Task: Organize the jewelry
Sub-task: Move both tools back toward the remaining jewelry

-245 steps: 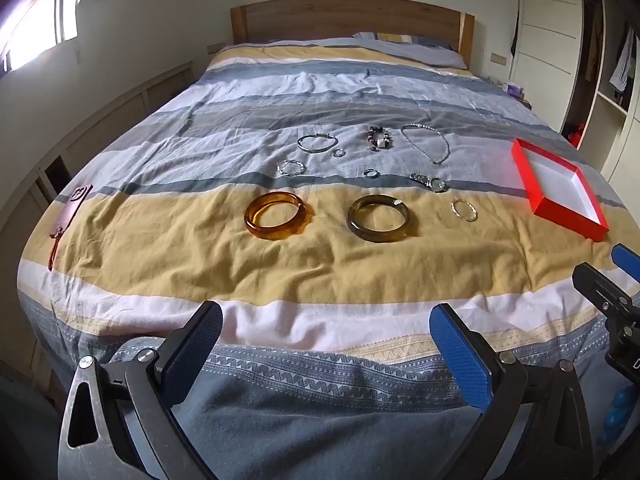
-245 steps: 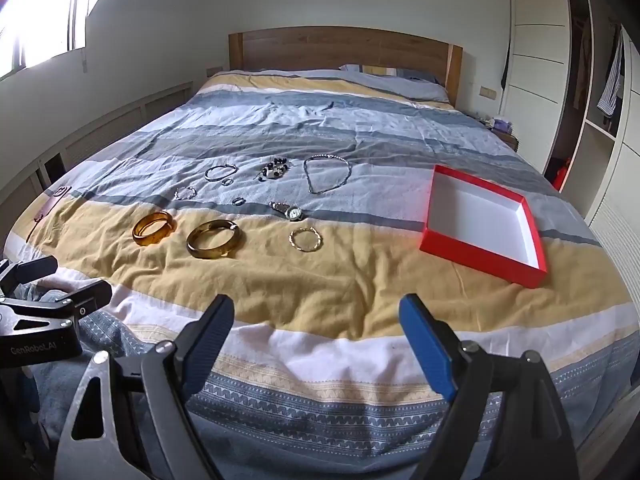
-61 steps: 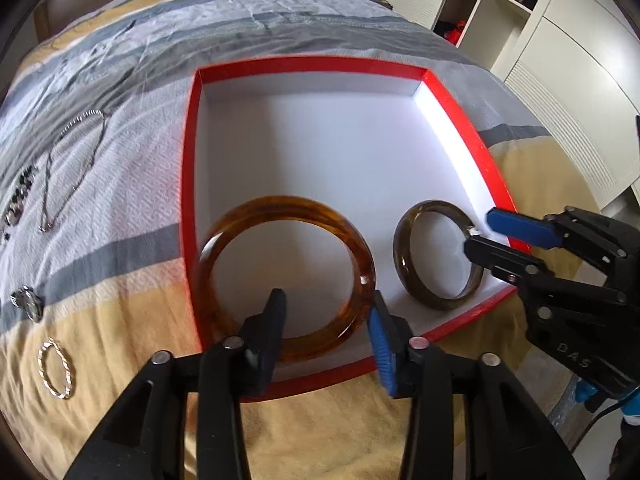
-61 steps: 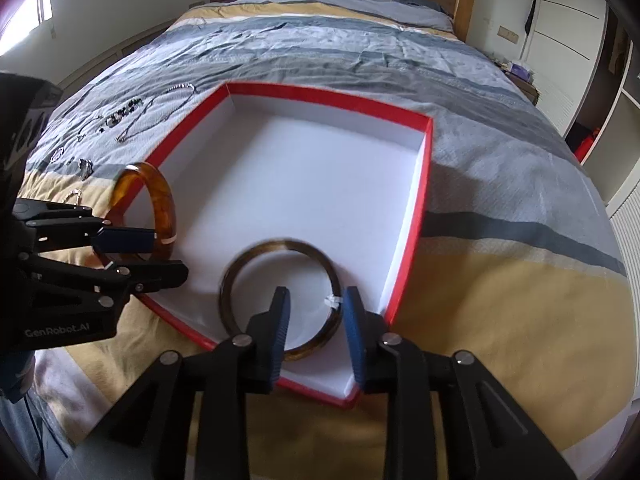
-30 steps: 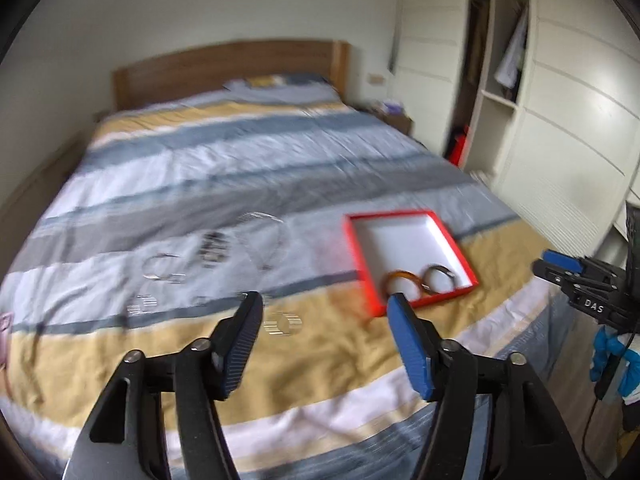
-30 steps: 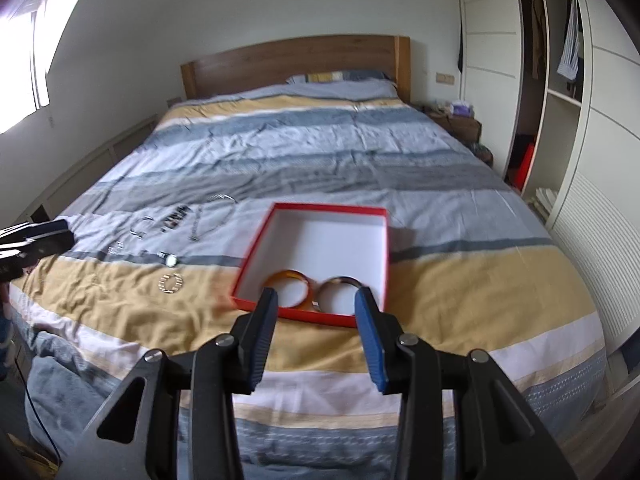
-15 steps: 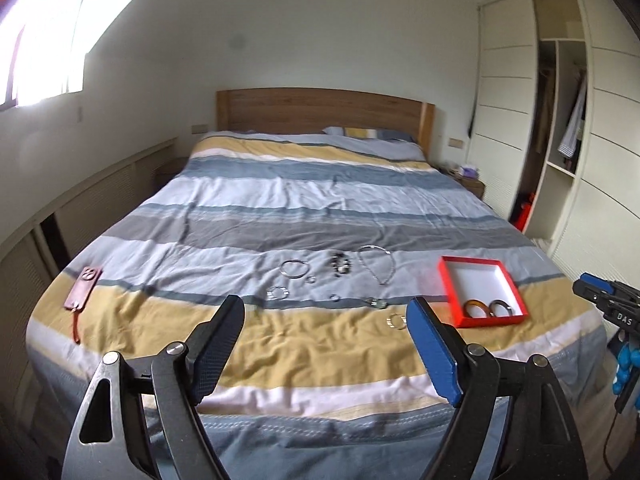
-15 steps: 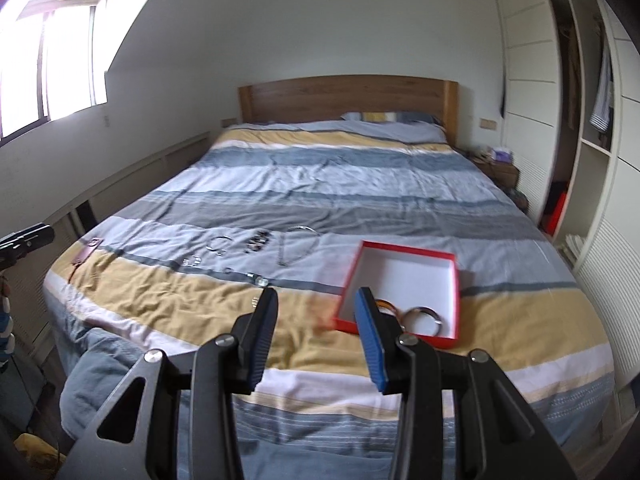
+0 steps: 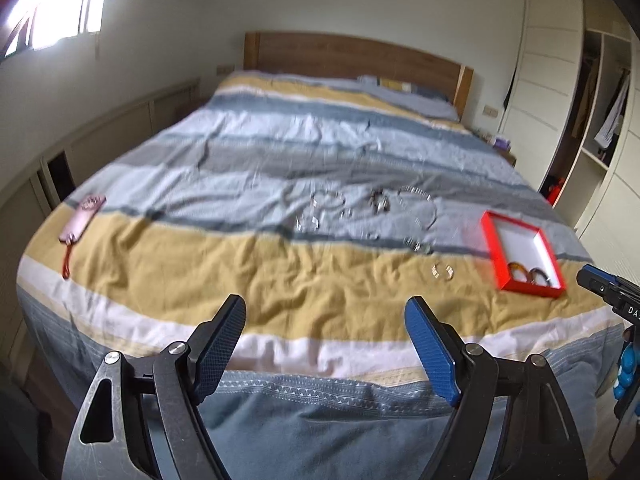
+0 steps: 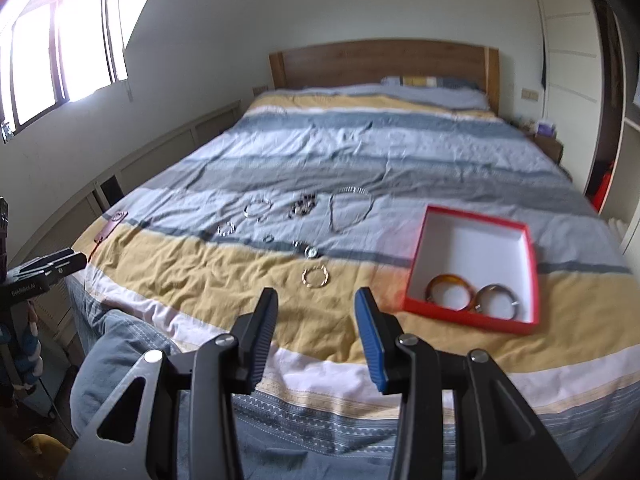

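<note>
A red box (image 10: pixel 528 264) with a white inside lies on the bed at the right; it also shows in the left wrist view (image 9: pixel 490 240). In it lie an amber bangle (image 10: pixel 449 285) and a dark bangle (image 10: pixel 497 295). Loose on the cover are a twisted gold ring bracelet (image 10: pixel 315 276), a watch (image 10: pixel 309 251), a chain necklace (image 10: pixel 349 207), a bead cluster (image 10: pixel 304 205) and several silver pieces (image 10: pixel 258 209). My left gripper (image 9: pixel 325 332) is wide open and empty at the foot of the bed. My right gripper (image 10: pixel 316 316) is open and empty, short of the gold bracelet.
A pink case with a red strap (image 9: pixel 82 213) lies at the bed's left edge. A wooden headboard (image 10: pixel 384 62) and pillows are at the far end. Wardrobe shelves (image 9: pixel 600 128) stand to the right, low cabinets (image 10: pixel 168 152) along the left wall.
Both grippers let go of the bangles in the red box, opened, and drew back to the foot of the bed. In the last half second both views moved slightly nearer the bed.
</note>
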A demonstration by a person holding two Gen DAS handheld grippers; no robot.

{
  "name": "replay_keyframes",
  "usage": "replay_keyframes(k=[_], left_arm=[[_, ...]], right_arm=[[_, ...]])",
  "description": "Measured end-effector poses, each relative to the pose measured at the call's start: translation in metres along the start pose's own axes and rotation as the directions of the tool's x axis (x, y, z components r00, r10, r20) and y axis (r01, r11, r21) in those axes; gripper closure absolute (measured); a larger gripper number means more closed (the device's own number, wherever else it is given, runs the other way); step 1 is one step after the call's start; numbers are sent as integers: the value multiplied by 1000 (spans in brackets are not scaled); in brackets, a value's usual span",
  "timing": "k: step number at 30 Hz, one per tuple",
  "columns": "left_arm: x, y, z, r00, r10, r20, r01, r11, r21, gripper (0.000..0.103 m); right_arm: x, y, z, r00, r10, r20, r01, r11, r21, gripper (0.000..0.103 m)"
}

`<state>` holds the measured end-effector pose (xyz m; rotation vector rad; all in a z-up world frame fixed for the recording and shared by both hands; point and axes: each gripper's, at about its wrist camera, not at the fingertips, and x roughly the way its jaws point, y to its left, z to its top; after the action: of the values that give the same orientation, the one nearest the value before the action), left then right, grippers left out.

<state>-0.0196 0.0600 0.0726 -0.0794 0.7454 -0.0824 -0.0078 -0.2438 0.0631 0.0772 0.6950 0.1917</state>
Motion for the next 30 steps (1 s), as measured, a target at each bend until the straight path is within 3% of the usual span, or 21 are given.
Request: replay_keyframes(k=[9,17,30], left_arm=[[72,0,-9,991,0,-130,-2,1000,-17,26],[124,-21,-6,975,-69,-211,72,997,5,34],[191,-6,23,968,-44,-248,39,999,-23,34]], right_arm=[[71,-11,-6,993,36,-112,-34,999,21,65],[122,-26,-3,985,72,-157,-64,996,56,65],[197,-22,22,970,142,-198,-141,990,19,66]])
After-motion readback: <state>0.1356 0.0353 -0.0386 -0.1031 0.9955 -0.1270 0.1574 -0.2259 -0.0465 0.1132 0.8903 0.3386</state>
